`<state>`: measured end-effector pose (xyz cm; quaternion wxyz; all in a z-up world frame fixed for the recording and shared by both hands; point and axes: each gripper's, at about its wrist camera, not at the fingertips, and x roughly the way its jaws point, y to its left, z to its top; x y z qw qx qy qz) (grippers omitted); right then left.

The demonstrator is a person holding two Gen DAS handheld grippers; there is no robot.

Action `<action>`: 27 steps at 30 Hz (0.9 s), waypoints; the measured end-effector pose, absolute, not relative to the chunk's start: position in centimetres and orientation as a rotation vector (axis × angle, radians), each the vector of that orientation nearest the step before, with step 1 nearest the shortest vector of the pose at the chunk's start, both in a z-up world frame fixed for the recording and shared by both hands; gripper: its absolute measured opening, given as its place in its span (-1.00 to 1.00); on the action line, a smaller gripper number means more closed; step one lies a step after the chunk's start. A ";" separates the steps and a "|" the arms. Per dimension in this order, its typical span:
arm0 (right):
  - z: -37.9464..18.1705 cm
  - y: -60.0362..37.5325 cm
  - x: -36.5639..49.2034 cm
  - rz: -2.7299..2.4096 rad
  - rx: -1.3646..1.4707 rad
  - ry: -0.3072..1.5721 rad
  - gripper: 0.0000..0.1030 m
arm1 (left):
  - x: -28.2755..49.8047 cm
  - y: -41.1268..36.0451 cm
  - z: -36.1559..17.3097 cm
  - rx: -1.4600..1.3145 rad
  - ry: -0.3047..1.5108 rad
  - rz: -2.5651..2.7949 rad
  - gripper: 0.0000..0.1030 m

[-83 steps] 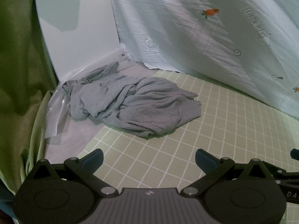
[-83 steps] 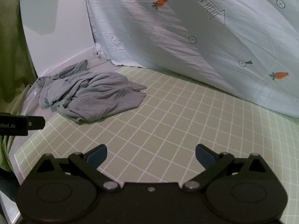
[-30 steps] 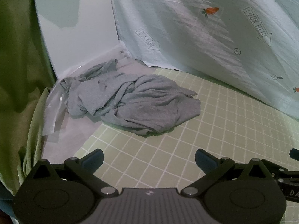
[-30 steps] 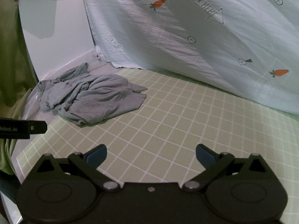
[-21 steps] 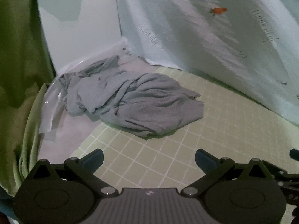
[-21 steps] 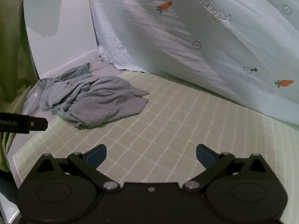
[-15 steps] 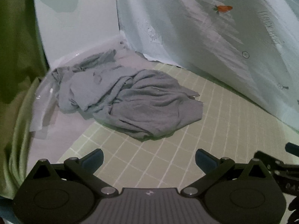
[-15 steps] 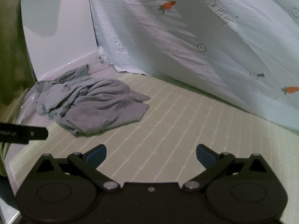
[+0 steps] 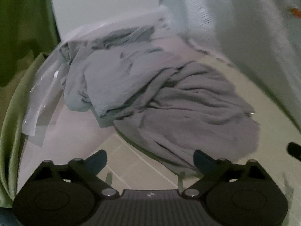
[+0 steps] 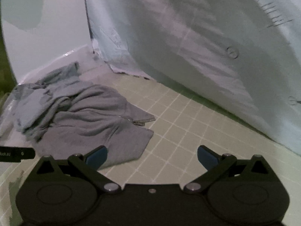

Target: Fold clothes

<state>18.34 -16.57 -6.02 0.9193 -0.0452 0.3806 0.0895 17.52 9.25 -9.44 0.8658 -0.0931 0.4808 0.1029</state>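
A crumpled grey garment (image 9: pixel 160 98) lies in a heap on the green checked mat (image 9: pixel 131 156), partly on a white sheet at the back left. It also shows in the right wrist view (image 10: pixel 80 116), with a zipper end at its right edge. My left gripper (image 9: pixel 150 160) is open and empty, just short of the garment's near edge. My right gripper (image 10: pixel 152 156) is open and empty, over the mat (image 10: pixel 188 131) at the garment's near right corner. The view is blurred.
A pale blue sheet with carrot prints (image 10: pixel 207 47) hangs along the back and right. A white panel (image 9: pixel 103 3) stands behind the garment. A green curtain (image 9: pixel 17 37) hangs at the left. The left gripper's side shows at the left edge of the right wrist view (image 10: pixel 15 154).
Both grippers have moved forward and down toward the garment, which now looks much larger. The garment has not moved. Both grippers stay open.
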 end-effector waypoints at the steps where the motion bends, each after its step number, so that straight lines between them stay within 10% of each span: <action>1: -6.6 -16.6 19.4 0.186 -0.089 0.798 1.00 | 18.3 9.8 -10.1 -0.198 1.021 0.238 0.81; 17: -13.2 -8.6 34.1 0.378 -0.082 0.805 0.75 | 25.5 14.1 -13.8 -0.231 1.047 0.331 0.35; 19: -14.0 -6.9 35.6 0.409 -0.111 0.822 0.59 | 25.5 13.9 -13.8 -0.221 1.036 0.317 0.23; 24: -14.4 -6.0 35.0 0.501 -0.174 0.817 -0.72 | 25.3 13.2 -13.7 -0.184 1.021 0.298 0.05; 27: -14.3 -6.3 32.7 0.496 -0.260 0.791 -0.77 | 24.6 12.2 -12.7 -0.174 1.017 0.264 0.04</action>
